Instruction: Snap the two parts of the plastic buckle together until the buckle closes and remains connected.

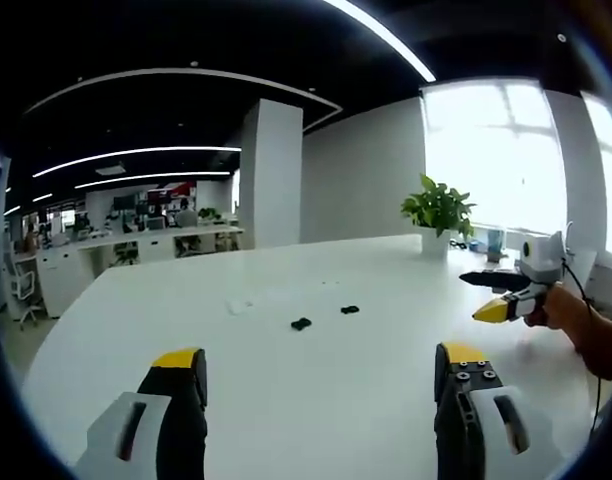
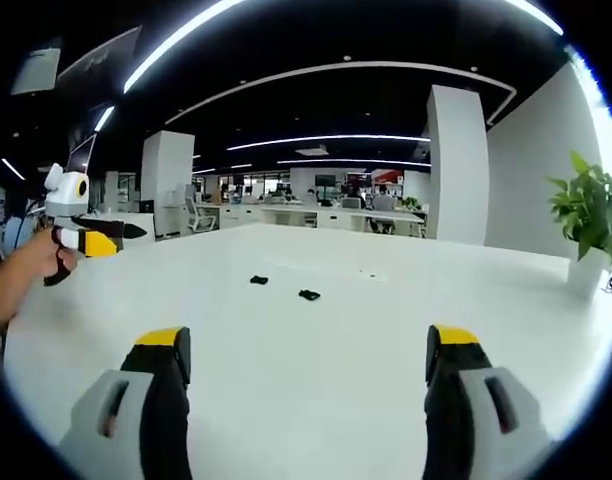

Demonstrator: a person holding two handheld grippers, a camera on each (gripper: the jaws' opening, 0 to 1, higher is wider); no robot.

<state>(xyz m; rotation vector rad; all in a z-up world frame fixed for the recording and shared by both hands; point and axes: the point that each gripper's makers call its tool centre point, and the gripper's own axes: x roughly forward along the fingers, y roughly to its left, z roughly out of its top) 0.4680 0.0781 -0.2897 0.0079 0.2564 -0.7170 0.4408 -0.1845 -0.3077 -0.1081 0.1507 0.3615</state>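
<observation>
Two buckle parts (image 1: 301,324) (image 1: 350,309) lie apart on the worktop (image 1: 286,400), around twelve o'clock ahead of both tongs; left tongs (image 1: 321,372) and right tongs (image 2: 308,352) gape empty, probably staged for pickup

On the white worktop (image 1: 286,400) lie two small black buckle parts: one buckle part (image 1: 301,324) and a second buckle part (image 1: 350,309), apart from each other. There are two tongs: the left tongs (image 1: 321,372) and the right tongs (image 2: 311,352), each with two yellow-tipped jaws. One potted plant (image 1: 438,214) stands on the worktop. One hand (image 2: 26,272) is visible.
</observation>
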